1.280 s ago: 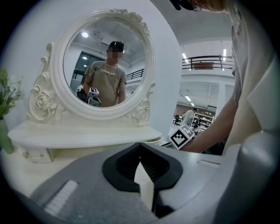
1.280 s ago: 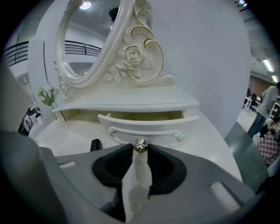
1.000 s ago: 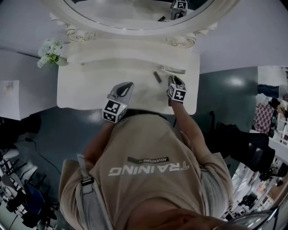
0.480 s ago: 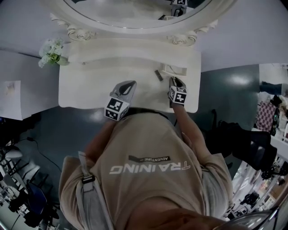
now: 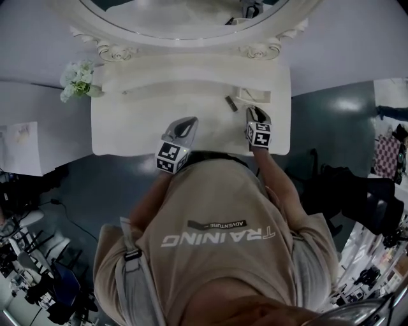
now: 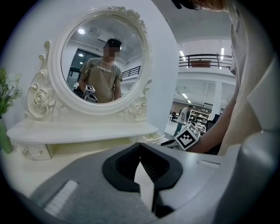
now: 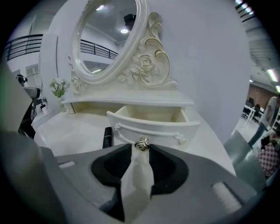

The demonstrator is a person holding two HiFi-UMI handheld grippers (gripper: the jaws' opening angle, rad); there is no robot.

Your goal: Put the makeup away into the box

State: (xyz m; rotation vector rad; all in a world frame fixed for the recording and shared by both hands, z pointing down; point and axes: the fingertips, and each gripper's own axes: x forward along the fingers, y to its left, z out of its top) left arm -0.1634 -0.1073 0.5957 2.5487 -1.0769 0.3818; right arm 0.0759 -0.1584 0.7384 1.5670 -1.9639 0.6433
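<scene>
A black makeup tube (image 5: 231,103) (image 7: 107,136) lies on the white vanity table (image 5: 140,121), just left of a small white drawer (image 5: 255,97) (image 7: 153,124) that is pulled out. My right gripper (image 5: 254,109) (image 7: 141,148) is at the drawer front. Its jaws have just been opening, and the metal knob (image 7: 142,143) sits between the fingertips with a slight gap on each side. My left gripper (image 5: 189,121) (image 6: 140,146) hovers over the table's front middle, shut, with nothing in it.
An oval mirror (image 5: 191,19) (image 6: 103,61) in a carved frame stands behind a raised shelf (image 6: 78,131). A vase of white flowers (image 5: 78,77) (image 7: 59,87) stands at the table's far left. The table's right edge is close beside the drawer.
The head view has shifted slightly. Both grippers stay in the same places over the table, and the tube and drawer have not moved.
</scene>
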